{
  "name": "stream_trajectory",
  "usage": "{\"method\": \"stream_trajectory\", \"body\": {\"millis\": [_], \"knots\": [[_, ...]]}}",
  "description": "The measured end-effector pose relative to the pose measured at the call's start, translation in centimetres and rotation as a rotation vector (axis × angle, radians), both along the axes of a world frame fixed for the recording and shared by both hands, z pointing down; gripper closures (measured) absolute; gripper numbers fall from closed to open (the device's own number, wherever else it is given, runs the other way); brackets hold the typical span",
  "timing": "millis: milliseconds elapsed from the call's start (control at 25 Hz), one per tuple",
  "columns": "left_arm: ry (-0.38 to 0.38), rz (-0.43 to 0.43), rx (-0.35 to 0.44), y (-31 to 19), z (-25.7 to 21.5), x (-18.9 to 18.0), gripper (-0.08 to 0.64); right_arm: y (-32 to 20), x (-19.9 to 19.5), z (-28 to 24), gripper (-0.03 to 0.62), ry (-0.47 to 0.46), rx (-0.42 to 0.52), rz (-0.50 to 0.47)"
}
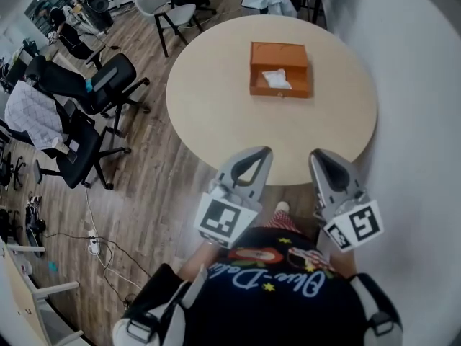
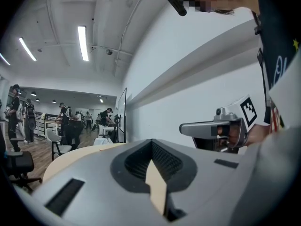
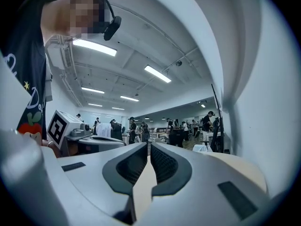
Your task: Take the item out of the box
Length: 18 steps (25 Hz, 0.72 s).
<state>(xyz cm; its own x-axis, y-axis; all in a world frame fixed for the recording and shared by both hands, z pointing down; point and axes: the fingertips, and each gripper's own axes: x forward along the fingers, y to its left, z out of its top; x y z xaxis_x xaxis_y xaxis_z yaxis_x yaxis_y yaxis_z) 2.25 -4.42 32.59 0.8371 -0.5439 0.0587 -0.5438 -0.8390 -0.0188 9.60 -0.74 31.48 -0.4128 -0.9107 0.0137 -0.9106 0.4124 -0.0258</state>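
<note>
orange box (image 1: 279, 68), open-topped, on round beige table (image 1: 216, 114); white item (image 1: 276, 79) lies inside. left gripper (image 1: 263, 152), right gripper (image 1: 317, 154): jaws closed, empty, over table's near edge, well apart from box.

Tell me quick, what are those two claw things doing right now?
Left gripper: closed, holding nothing.
Right gripper: closed, holding nothing.

We look down on a round beige table (image 1: 216, 121) mid-frame, wood floor (image 1: 144, 186) at left, black office chairs (image 1: 108, 81) upper left, white wall (image 1: 418, 85) right, strip lights (image 2: 83, 42) overhead.
</note>
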Motion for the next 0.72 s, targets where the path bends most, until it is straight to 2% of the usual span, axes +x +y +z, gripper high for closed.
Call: {"method": "stream_trajectory", "body": {"millis": [200,320,440,720], "knots": [[-0.009,-0.038,-0.01,-2.6,-0.2,1.7,0.575,-2.6,2.1,-0.2,0.593,0.019,0.012,-0.031],[-0.023,-0.055,-0.012,-3.7,-0.3,2.6,0.575,-4.0,3.3,-0.1,0.592,0.0,-0.006,-0.042],[-0.026,-0.074,-0.009,-4.7,-0.4,3.5,0.575,-5.6,4.4,-0.1,0.592,0.027,0.02,-0.064],[-0.034,-0.129,0.002,-7.3,-0.6,5.4,0.575,-8.5,6.5,0.0,0.592,-0.007,0.012,-0.109]]}}
